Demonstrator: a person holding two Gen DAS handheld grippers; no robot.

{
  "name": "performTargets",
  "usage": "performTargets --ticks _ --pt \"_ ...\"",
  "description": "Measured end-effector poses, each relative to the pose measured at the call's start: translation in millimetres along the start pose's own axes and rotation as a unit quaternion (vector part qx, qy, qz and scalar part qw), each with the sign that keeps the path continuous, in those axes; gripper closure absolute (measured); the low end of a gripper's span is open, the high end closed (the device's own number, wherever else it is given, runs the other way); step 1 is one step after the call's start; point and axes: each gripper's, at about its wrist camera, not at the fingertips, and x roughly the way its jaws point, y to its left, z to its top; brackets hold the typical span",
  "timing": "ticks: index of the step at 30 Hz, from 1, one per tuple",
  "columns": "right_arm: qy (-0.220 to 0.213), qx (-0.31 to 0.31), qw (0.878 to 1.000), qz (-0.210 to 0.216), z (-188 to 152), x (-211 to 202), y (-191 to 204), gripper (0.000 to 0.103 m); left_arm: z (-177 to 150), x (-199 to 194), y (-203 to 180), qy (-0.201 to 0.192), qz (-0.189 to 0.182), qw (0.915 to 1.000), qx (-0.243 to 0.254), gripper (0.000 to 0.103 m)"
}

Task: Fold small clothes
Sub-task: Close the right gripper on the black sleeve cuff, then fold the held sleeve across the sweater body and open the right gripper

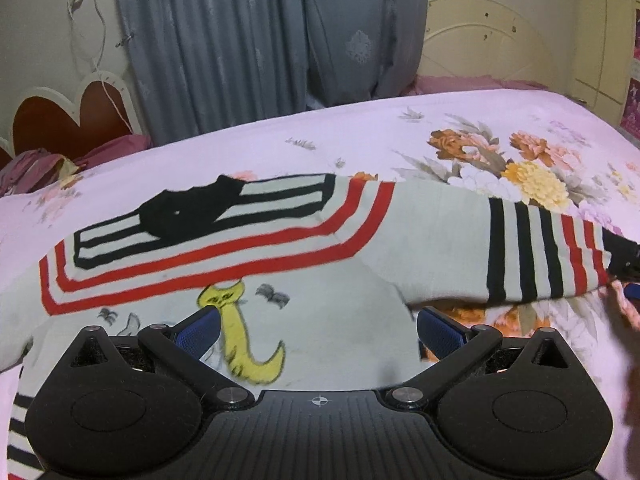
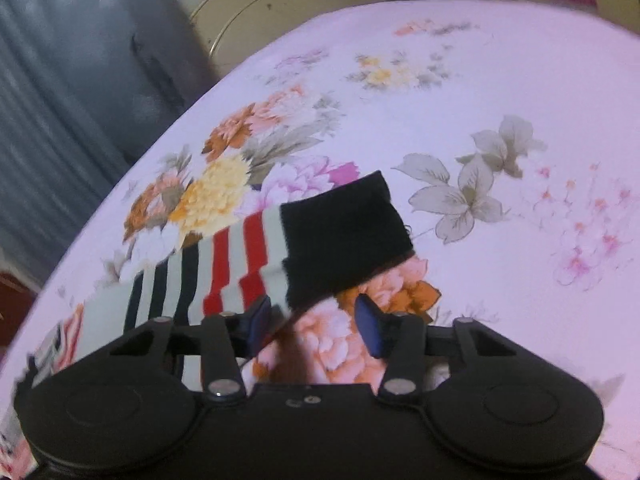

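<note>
A small white sweater [image 1: 332, 320] with red and black stripes, a black collar and a yellow cat print lies flat on the bed. My left gripper [image 1: 318, 330] is open just above its chest, fingers apart over the cat print. The sweater's right sleeve [image 1: 520, 256] stretches out to the right. In the right wrist view the sleeve's black cuff [image 2: 344, 236] and striped end lie on the bedsheet. My right gripper [image 2: 314, 320] is open, its left finger [image 2: 258, 322] at the cuff's near edge, holding nothing. The right gripper also shows at the sleeve end in the left wrist view [image 1: 628, 264].
The bed carries a pink floral sheet [image 2: 500, 92]. Grey curtains [image 1: 260, 48] hang behind it. A heart-shaped headboard [image 1: 64, 120] and crumpled purple bedding [image 1: 36, 168] are at the far left. A cream cabinet [image 1: 600, 40] stands at the right.
</note>
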Motion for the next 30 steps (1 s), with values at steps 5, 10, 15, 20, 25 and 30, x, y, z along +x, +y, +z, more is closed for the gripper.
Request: performTargets --ticks 5,10,15,20,25,30 --pt "-0.016 0.029 0.999 0.019 0 10 -2 0.060 12 7 1 0.007 -0.007 0.9996 -0.028 0.000" --pt "-0.026 0.024 0.999 0.005 2 13 1 0.081 16 14 26 0.017 0.000 0.9980 -0.061 0.000" --pt "-0.035 -0.035 0.999 -0.020 9 14 14 0.094 9 16 71 0.012 0.025 0.9953 -0.093 0.000" --pt "-0.058 -0.161 0.985 0.004 6 8 72 0.095 -7 29 123 0.021 0.035 0.9910 -0.128 0.000" --pt "-0.043 -0.239 0.967 0.083 -20 5 150 0.095 -18 24 169 -0.019 0.036 0.9900 -0.135 0.000" --pt "-0.008 -0.297 0.944 0.143 -70 6 233 0.095 -30 33 226 0.004 0.048 0.9862 -0.159 0.000"
